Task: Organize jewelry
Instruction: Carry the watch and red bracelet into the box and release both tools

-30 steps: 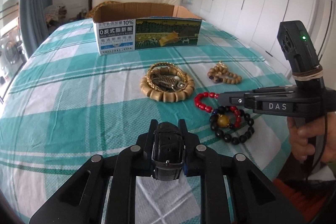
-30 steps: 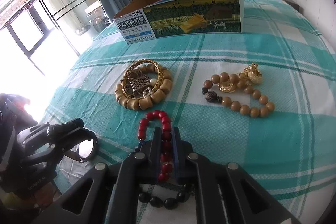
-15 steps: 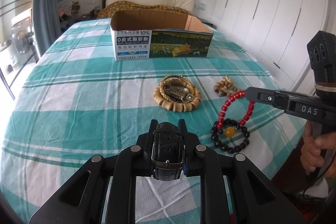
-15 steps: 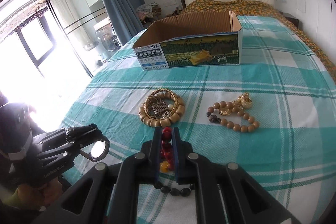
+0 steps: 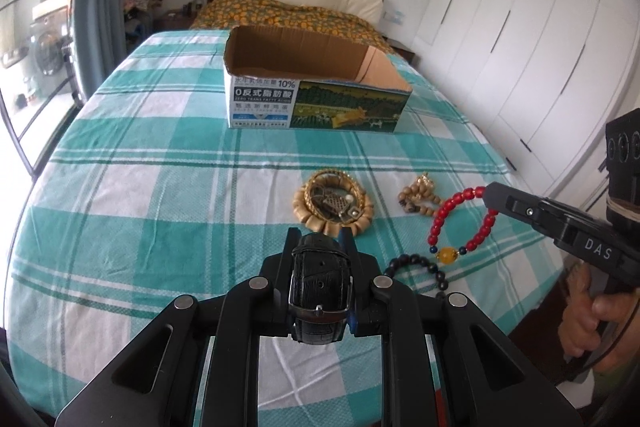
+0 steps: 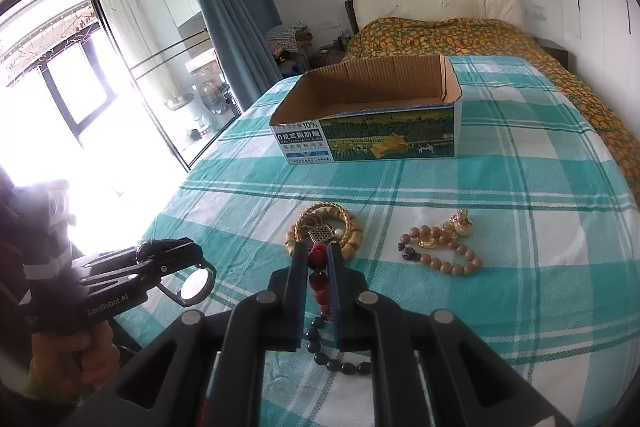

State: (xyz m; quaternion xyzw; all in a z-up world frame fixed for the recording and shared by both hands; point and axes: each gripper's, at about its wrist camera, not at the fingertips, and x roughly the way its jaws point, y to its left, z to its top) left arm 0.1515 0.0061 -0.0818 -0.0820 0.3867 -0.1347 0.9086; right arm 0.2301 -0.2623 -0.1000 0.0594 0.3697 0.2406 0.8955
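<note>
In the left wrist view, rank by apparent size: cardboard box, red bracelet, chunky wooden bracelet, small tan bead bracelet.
1. Cardboard box, largest though farthest.
2. Red bracelet and chunky wooden bracelet look alike; the red one hangs lifted from the right hand-held gripper, nearer the camera, so no ranking.
3. Small tan bead bracelet, partly hidden by the red one.

I have raised both tongs away from the bed (image 5: 160, 167). My right tongs (image 5: 490, 201) have lifted the red bracelet (image 5: 460, 223) clear of the sheet; one second ago it lay flat beside the black beads (image 5: 416, 265). It now hangs from the closed jaws, amber bead lowest, above the black beads left on the bed. From my left tongs (image 5: 320, 239), the view has tilted to show the inside of the box (image 5: 320, 103) and the orange quilt (image 5: 288, 15) behind it.
</note>
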